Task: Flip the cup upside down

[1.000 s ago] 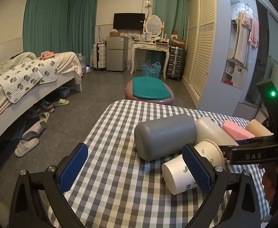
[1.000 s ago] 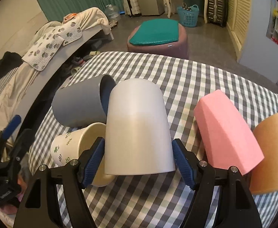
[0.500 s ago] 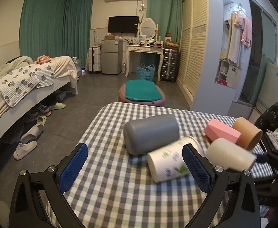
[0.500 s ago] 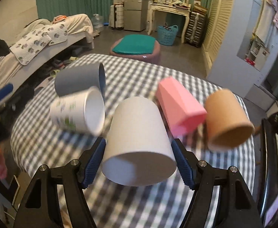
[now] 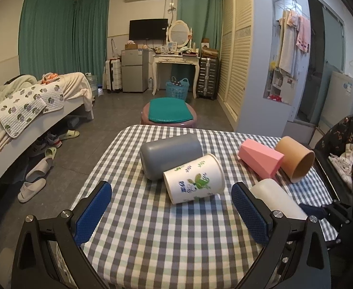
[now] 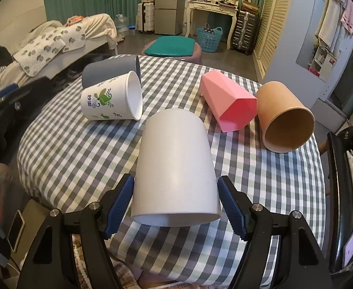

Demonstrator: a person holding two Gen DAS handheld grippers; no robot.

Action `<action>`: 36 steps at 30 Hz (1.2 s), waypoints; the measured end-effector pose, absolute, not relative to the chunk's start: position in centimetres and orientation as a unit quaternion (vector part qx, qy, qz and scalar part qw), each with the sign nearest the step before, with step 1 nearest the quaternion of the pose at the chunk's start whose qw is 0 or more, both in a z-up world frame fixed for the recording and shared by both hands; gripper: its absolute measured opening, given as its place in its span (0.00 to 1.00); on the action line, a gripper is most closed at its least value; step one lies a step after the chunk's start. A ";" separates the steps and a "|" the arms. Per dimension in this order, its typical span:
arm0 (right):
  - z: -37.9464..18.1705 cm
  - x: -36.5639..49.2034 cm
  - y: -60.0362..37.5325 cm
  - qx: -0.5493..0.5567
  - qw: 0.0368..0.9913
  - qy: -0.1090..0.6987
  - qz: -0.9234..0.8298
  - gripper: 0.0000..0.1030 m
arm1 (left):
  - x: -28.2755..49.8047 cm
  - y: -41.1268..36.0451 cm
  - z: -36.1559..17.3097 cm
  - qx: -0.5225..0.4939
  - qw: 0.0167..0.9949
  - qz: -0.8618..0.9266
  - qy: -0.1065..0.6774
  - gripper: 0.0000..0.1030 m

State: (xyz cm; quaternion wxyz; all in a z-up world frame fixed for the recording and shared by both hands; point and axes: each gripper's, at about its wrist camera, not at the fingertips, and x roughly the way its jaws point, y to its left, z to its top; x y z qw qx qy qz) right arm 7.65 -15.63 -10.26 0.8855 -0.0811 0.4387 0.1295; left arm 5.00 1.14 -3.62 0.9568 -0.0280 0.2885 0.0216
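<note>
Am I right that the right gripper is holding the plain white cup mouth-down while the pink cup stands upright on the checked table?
Not quite. In the right wrist view the pink cup lies on its side on the checked table, not upright. The rest holds: the right gripper grips the plain white cup mouth-down.

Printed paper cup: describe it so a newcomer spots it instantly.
On the checked tablecloth, look left, away from the plain white cup in the right tongs. It lies on its side against the grey cup, mouth towards the pink cup. Only the printed paper cup has green leaves and blue lettering.
</note>
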 end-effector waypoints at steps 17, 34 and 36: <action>-4.5 4.5 -24.0 -0.070 0.943 0.305 0.111 0.86 | 5.9 -6.9 -2.2 0.009 0.942 0.032 0.335 1.00; -7.9 8.4 -32.1 0.004 0.944 0.317 0.087 0.86 | 13.6 -12.2 -7.7 -0.022 0.870 0.025 0.492 0.97; -8.5 8.8 -32.7 0.011 0.943 0.322 0.087 0.86 | 14.3 -12.3 -8.5 -0.030 0.860 0.019 0.509 0.97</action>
